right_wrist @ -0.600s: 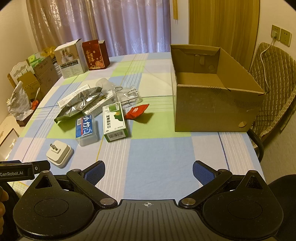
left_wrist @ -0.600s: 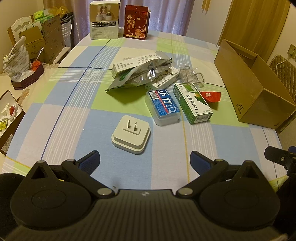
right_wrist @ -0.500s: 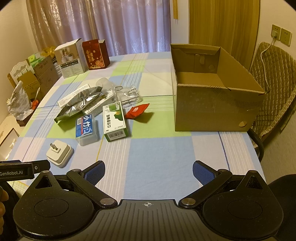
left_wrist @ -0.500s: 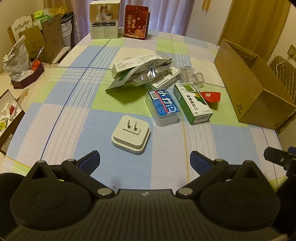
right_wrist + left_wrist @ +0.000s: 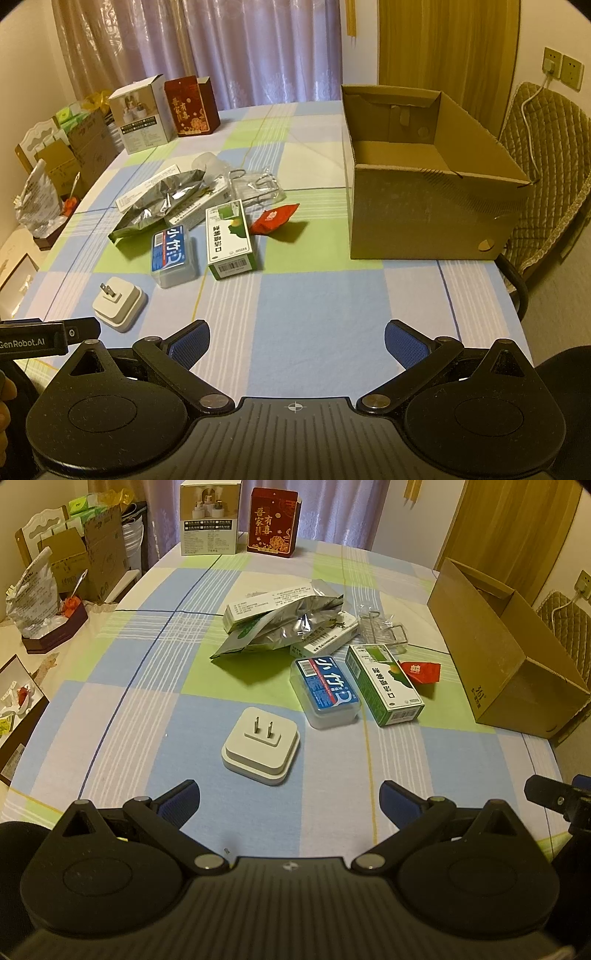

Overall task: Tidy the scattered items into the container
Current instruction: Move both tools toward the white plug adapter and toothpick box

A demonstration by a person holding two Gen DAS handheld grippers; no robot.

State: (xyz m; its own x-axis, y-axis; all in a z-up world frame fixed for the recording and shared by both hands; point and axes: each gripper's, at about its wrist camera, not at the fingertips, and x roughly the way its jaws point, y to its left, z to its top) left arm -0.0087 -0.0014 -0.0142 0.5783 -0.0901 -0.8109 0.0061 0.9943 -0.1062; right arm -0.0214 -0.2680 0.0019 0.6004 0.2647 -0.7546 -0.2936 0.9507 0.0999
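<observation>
An open cardboard box (image 5: pixel 436 218) (image 5: pixel 506 657) stands on the right of the checked tablecloth. Left of it lies a cluster: a white plug adapter (image 5: pixel 261 750) (image 5: pixel 119 303), a clear case with a blue label (image 5: pixel 325 691) (image 5: pixel 172 255), a green-and-white carton (image 5: pixel 384 684) (image 5: pixel 229 238), a red packet (image 5: pixel 421 672) (image 5: pixel 274 218), a silver foil bag (image 5: pixel 280 627) (image 5: pixel 159 203) over long white cartons, and a clear plastic bag with metal clips (image 5: pixel 384 627) (image 5: pixel 258 184). My left gripper (image 5: pixel 289 800) is open just short of the adapter. My right gripper (image 5: pixel 296 342) is open over bare cloth.
A white product box (image 5: pixel 210 517) (image 5: pixel 142 112) and a red gift box (image 5: pixel 272 522) (image 5: pixel 192 105) stand at the table's far end. Cartons and bags crowd the left side (image 5: pixel 55 587). A padded chair (image 5: pixel 543 177) sits behind the cardboard box.
</observation>
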